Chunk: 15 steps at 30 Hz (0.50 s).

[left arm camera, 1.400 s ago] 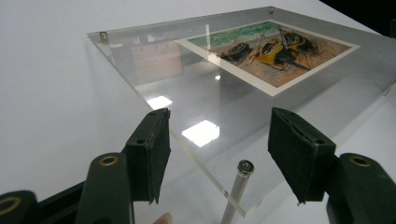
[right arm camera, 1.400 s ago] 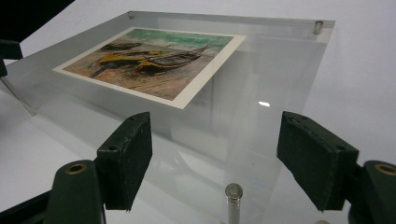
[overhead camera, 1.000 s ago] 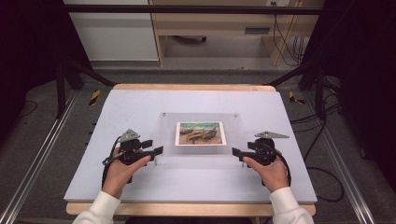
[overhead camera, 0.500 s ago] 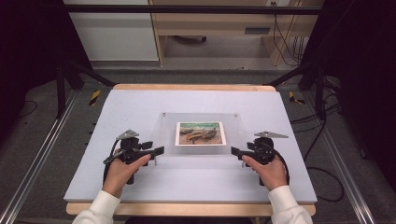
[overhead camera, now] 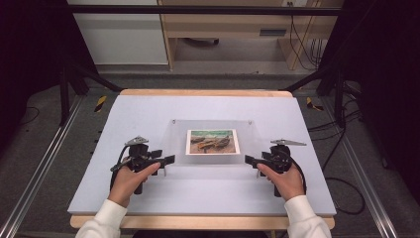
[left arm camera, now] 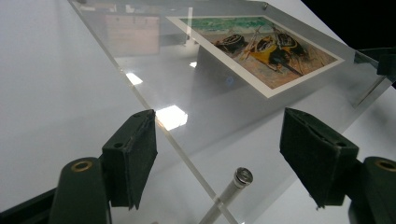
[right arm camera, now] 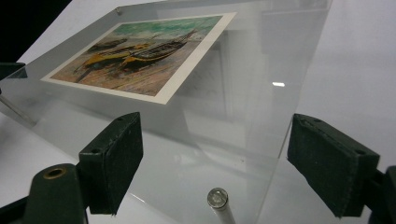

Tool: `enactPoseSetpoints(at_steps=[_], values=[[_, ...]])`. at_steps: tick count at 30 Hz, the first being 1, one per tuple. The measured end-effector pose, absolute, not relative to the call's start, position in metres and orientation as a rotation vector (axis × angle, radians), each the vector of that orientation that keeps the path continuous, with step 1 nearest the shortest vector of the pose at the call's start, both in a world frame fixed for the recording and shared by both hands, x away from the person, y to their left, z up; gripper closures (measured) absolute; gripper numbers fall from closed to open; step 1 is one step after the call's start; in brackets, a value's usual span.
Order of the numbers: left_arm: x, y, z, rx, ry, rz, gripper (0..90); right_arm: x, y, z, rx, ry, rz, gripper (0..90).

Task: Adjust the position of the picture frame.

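A clear acrylic panel (overhead camera: 213,159) lies flat in the middle of the table, with a print of beached boats (overhead camera: 212,141) under it. Small metal standoff pins hold up its near corners (left arm camera: 232,190) (right arm camera: 219,204). My left gripper (overhead camera: 167,159) is at the panel's near left corner. In the left gripper view it (left arm camera: 219,140) stands open, the jaws on either side of that corner without touching it. My right gripper (overhead camera: 247,159) is at the near right corner. It (right arm camera: 217,144) is open too, straddling the corner, with the print (right arm camera: 140,51) beyond.
The light grey table top (overhead camera: 138,114) has bare room all round the panel. Its wooden front edge (overhead camera: 198,221) is near the person's sleeves. Black frame rails and cables (overhead camera: 341,148) run beside the table on the floor.
Both grippers have barely shifted, holding at the panel's near corners. The panel and print have not moved.
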State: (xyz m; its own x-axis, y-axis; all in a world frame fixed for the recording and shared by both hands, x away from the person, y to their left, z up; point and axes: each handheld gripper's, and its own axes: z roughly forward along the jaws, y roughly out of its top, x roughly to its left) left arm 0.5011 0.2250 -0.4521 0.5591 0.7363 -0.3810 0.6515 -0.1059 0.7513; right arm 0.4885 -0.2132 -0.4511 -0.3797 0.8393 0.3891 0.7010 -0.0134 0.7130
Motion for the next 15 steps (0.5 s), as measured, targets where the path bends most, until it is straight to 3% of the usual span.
enactPoseSetpoints(at_steps=[15], values=[[0.5103, 0.2272, -0.4552, 1.801, 1.166, 0.042, 24.6, 0.4946, -0.2154, -0.4549, 1.708, 2.092, 1.389, 19.5]])
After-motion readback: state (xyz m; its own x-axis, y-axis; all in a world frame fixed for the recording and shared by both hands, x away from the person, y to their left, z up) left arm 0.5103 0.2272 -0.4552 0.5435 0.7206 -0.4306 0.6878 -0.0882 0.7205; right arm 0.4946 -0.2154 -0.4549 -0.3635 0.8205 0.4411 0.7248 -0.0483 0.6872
